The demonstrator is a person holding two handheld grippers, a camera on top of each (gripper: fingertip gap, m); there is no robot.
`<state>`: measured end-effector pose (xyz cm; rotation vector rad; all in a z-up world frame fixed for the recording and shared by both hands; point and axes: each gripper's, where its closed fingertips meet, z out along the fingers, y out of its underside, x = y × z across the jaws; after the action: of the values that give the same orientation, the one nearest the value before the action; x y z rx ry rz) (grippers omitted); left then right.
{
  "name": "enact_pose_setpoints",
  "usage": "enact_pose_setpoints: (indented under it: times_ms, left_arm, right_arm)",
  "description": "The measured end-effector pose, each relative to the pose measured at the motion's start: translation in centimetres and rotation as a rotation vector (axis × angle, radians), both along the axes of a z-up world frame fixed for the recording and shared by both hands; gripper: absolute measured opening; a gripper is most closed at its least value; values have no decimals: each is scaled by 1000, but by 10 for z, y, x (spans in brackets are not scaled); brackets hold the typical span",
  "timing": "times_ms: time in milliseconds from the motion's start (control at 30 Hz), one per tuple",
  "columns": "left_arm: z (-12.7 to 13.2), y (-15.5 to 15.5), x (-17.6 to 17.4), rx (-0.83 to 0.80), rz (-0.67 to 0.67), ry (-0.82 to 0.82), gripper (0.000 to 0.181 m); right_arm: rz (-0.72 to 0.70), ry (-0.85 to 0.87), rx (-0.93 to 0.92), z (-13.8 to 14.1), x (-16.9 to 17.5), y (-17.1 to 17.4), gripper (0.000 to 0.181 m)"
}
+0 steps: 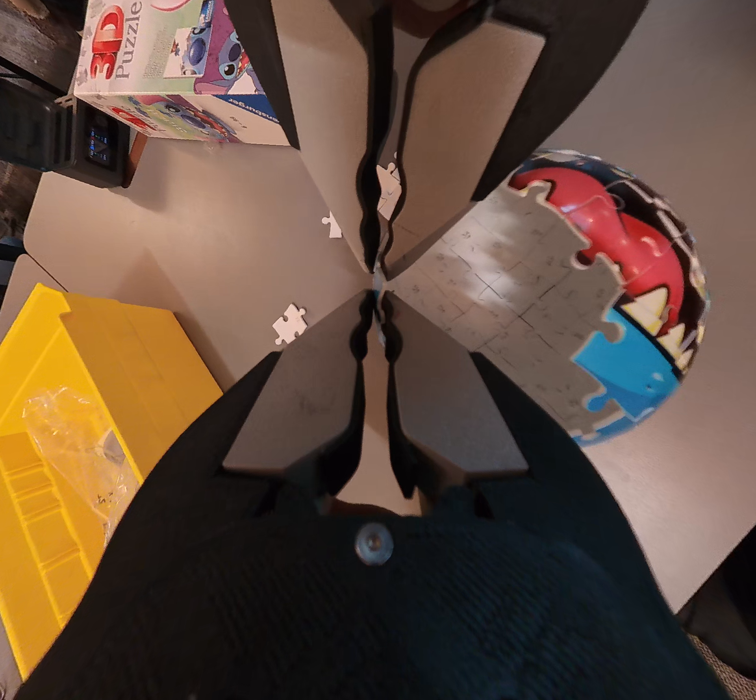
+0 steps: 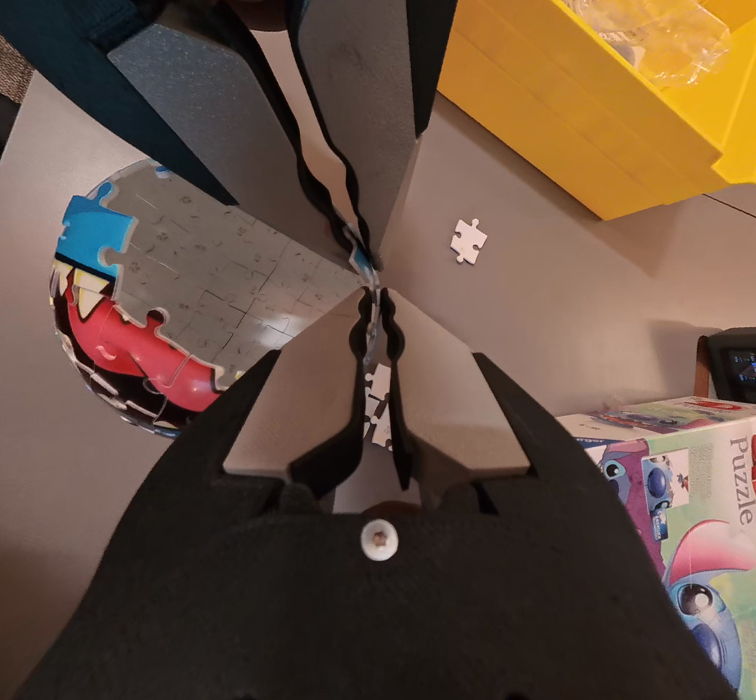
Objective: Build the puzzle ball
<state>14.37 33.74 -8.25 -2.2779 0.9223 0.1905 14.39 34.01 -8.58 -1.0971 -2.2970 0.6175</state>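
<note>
The part-built puzzle ball (image 1: 511,291) is an open shell, grey inside and red, blue and black outside; it lies to the right in the left wrist view and to the left in the right wrist view (image 2: 204,271). My left gripper (image 1: 377,300) and right gripper (image 2: 374,300) meet tip to tip at its near rim. Each is shut on the thin curved rim edge, seen edge-on. I cannot tell whether either pinches a separate piece there. The right gripper (image 1: 378,265) comes in from the top of the left wrist view, and the left gripper (image 2: 370,259) from the top of the right wrist view.
White loose pieces lie face down on the grey table (image 1: 184,230): one (image 1: 290,322) near the tips, one (image 1: 333,224), a small cluster (image 1: 388,185). A yellow bin (image 1: 102,353) holds a clear plastic bag (image 1: 82,426). The puzzle box (image 1: 163,46) and a dark device (image 1: 94,144) stand beyond. The grippers are tip to tip, or close to it. About 35 cm separates my right fingertips from the dark device (image 1: 94,144).
</note>
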Motion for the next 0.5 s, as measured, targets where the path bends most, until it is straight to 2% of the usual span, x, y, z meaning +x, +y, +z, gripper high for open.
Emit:
enact_pose_setpoints:
  times_ms: [267, 500]
  left_arm:
    - [0, -3, 1, -1, 3, 3, 0]
    - [-1, -5, 3, -17, 1, -11, 1]
  right_arm:
    - [16, 3, 8, 0, 1, -2, 1]
    - [5, -20, -67, 4, 6, -4, 5]
